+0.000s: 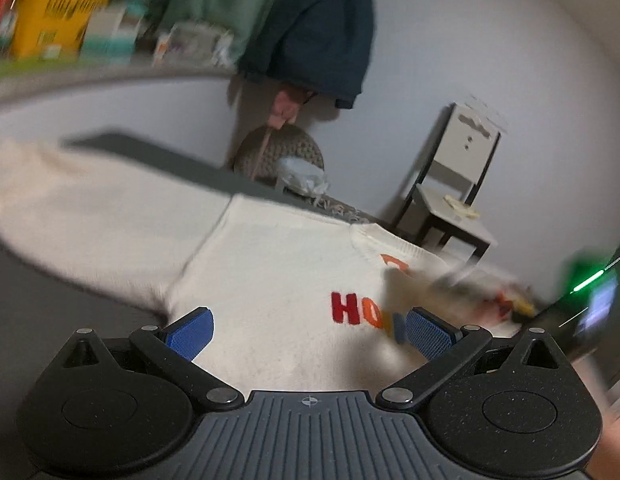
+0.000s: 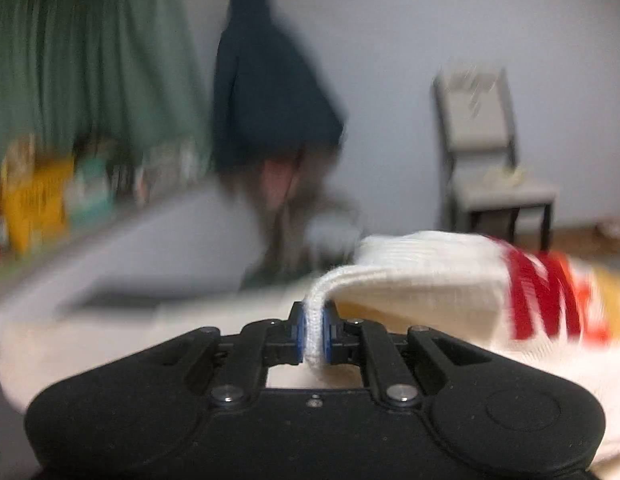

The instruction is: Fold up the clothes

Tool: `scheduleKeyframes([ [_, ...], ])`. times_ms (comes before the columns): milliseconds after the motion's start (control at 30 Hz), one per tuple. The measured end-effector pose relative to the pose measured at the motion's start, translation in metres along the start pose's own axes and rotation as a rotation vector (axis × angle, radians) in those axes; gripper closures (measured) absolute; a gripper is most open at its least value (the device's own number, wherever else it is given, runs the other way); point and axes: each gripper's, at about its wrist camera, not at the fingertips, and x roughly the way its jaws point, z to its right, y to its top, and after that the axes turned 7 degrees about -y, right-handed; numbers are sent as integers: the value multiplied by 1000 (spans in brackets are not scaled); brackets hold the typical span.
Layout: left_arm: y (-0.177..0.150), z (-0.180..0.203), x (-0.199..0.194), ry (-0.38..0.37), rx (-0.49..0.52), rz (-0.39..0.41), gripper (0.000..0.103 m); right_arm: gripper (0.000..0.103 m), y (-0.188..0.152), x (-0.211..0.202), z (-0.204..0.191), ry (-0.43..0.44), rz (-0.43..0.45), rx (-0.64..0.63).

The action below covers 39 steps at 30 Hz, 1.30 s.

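A cream knit sweater (image 1: 277,264) with red and orange letters lies spread on a dark grey table (image 1: 41,320), one sleeve stretched out to the left. My left gripper (image 1: 310,330) is open and empty, its blue pads hovering over the sweater's body. My right gripper (image 2: 314,334) is shut on a ribbed edge of the sweater (image 2: 422,276) and holds it lifted and folded over, the red letters showing at the right. The right gripper also shows blurred at the right edge of the left wrist view (image 1: 558,312).
A grey chair (image 1: 454,196) stands by the white wall at the back right. A woven round stool (image 1: 277,156) with a bag sits behind the table. A dark jacket (image 1: 322,28) and green curtain hang behind; a shelf with a yellow box (image 1: 53,16) is at the left.
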Motion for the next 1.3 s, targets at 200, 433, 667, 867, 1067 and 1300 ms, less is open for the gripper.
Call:
scheduleKeyframes([
  [200,-2,-17,24,-52,-33,-33,0,94,-56,29,-44,-66,-79,-84],
  [433,22,-10,41,-60,-52,39,0,53,-44,32,-63,19,2,-211],
  [667,15,52,65,-45,295,58,0,31,-76,-39,-18,159,41,-226],
  [867,-20,133,135,47,723,30,0,26,-82,-119,55,237,23,-49],
  [1067,-52,182,201,195,1137,70,0,26,-98,-136,90,260,-23,77],
  [1300,-68,192,227,112,1316,-32,8,26,-93,-138,103,329,-15,150],
])
